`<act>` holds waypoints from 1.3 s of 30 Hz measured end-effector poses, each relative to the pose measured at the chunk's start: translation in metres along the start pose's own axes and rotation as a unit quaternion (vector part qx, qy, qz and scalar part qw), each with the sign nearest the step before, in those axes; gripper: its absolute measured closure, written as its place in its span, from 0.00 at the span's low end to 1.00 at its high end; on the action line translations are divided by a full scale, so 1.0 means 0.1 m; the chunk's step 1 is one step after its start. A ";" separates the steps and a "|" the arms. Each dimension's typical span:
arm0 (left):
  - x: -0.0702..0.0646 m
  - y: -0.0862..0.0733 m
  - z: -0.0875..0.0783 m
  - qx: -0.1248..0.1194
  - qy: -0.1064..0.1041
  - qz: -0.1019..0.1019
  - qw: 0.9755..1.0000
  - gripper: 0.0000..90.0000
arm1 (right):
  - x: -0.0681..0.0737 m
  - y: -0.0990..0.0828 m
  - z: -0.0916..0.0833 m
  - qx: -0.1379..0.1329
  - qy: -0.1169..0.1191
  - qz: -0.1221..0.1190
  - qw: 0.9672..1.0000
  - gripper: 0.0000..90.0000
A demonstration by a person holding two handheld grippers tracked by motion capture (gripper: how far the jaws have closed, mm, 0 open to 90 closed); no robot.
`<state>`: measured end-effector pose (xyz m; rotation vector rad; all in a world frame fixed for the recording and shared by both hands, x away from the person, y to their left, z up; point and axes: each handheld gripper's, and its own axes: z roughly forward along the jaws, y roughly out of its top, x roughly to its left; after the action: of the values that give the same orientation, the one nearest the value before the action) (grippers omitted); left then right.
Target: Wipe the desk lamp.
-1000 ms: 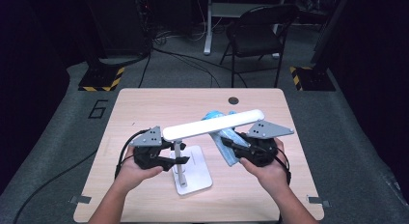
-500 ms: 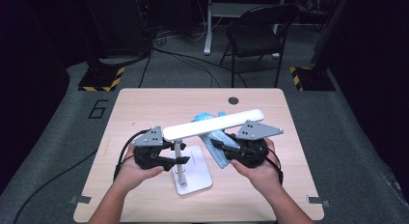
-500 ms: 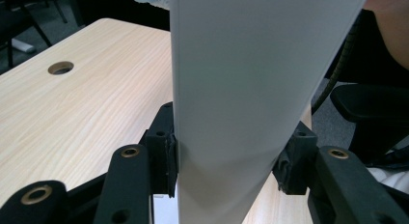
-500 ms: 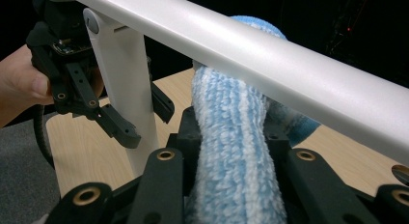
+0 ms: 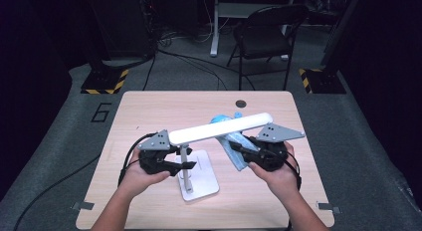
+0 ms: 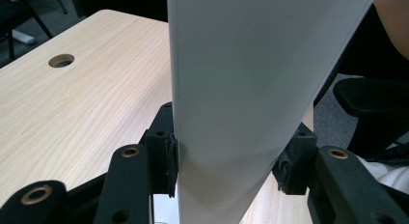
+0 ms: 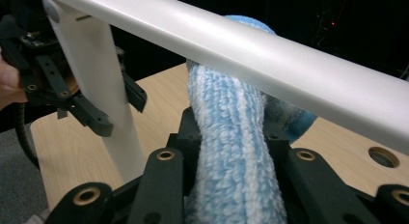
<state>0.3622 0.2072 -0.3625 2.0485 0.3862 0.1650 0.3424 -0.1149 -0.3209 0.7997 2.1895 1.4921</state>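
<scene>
Dim room, light wood table [image 5: 149, 111]. Left gripper [image 5: 186, 165] jaws clamped on the white lamp's upright post [image 6: 231, 113]. Right gripper [image 5: 234, 148] jaws pinched on a blue cloth [image 7: 231, 151], pressed against the underside of the lamp's light bar [image 5: 221, 128]. Lamp base [image 5: 201, 178] sits mid-table between the hands.

Light wooden table [image 5: 149, 111] – round cable hole [image 5: 241, 103], white lamp base [image 5: 201, 178] standing on it
</scene>
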 end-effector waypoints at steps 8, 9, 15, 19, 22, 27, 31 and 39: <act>0.00 0.00 0.00 0.001 0.000 0.001 1.000 0.58 | -0.16 -0.08 -0.10 -0.003 -0.022 0.014 1.000 0.77; 0.00 0.00 0.00 0.002 0.001 0.001 1.000 0.58 | -0.17 -0.08 -0.11 -0.001 -0.023 0.015 1.000 0.77; 0.00 0.00 0.00 0.000 0.000 0.001 1.000 0.58 | -0.24 -0.11 -0.15 0.000 -0.034 0.017 0.999 0.77; 0.00 0.00 0.00 0.000 0.001 0.001 1.000 0.58 | -0.31 -0.14 -0.20 0.000 -0.043 0.022 0.999 0.77; 0.00 0.00 0.00 0.000 0.001 0.001 1.000 0.58 | -0.35 -0.17 -0.23 0.001 -0.049 0.028 0.998 0.77; 0.00 0.00 0.00 -0.001 0.000 0.001 1.000 0.58 | -0.42 -0.19 -0.26 -0.002 -0.057 0.033 0.998 0.77; 0.01 0.00 0.00 -0.001 -0.001 0.001 1.000 0.58 | -0.47 -0.21 -0.29 -0.001 -0.063 0.036 0.997 0.77; 0.01 0.00 0.00 -0.001 -0.003 0.001 1.000 0.58 | -0.54 -0.24 -0.32 -0.002 -0.071 0.041 0.997 0.77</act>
<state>0.3629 0.2076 -0.3630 2.0475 0.3810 0.1594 0.3590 -0.1789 -0.3316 0.9748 2.0713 1.4304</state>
